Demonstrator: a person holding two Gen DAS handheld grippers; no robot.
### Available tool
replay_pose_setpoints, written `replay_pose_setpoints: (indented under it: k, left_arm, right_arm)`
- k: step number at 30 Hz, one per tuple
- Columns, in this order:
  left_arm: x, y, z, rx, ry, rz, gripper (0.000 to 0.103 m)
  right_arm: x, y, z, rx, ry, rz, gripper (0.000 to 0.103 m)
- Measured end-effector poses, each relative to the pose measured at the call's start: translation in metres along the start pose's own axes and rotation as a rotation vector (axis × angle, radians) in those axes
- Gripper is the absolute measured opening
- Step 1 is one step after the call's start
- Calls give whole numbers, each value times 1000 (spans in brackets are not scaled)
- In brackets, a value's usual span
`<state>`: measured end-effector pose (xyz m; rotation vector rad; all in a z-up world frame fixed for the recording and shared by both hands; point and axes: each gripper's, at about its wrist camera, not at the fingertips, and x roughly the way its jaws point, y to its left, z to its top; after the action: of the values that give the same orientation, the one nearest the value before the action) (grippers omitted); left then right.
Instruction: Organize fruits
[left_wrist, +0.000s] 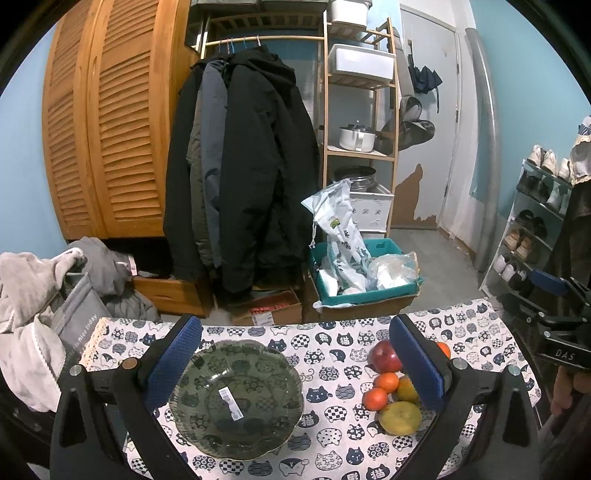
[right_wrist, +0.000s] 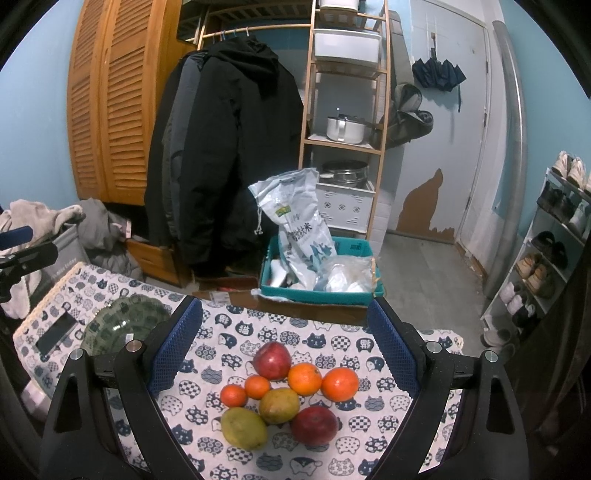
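Hovering wide open and empty, right gripper (right_wrist: 284, 354) frames the round red apple (right_wrist: 272, 360); firm, smooth, so pinch its middle. Left gripper (left_wrist: 295, 358), equally spread, straddles the dark green scalloped glass bowl (left_wrist: 236, 398); fragile.

I count eight fruits clustered touching on the bench: two red apples (right_wrist: 272, 360) (right_wrist: 314, 425), two oranges (right_wrist: 304, 379) (right_wrist: 340, 384), two small tangerines (right_wrist: 257, 387) (right_wrist: 233, 395), two yellow-green mangoes (right_wrist: 279, 405) (right_wrist: 243, 427). Left of them I see an empty green glass bowl (left_wrist: 236, 400), upright.

Above fruit pile (right_wrist: 284, 395): stood open — nothing overhead.
Bowl (left_wrist: 236, 398): lay empty, unobstructed.
Between bowl and pile: bare tablecloth (left_wrist: 332, 354) — passable.
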<state>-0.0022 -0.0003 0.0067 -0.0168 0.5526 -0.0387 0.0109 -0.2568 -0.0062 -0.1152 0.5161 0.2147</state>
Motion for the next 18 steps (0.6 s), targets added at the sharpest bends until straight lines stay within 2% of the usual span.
replay_pose_setpoints:
  k: [18]
  left_arm:
    - [-1, 4, 0, -2, 6, 14, 103]
  right_arm:
    - [-1, 0, 1, 3, -1, 1, 89]
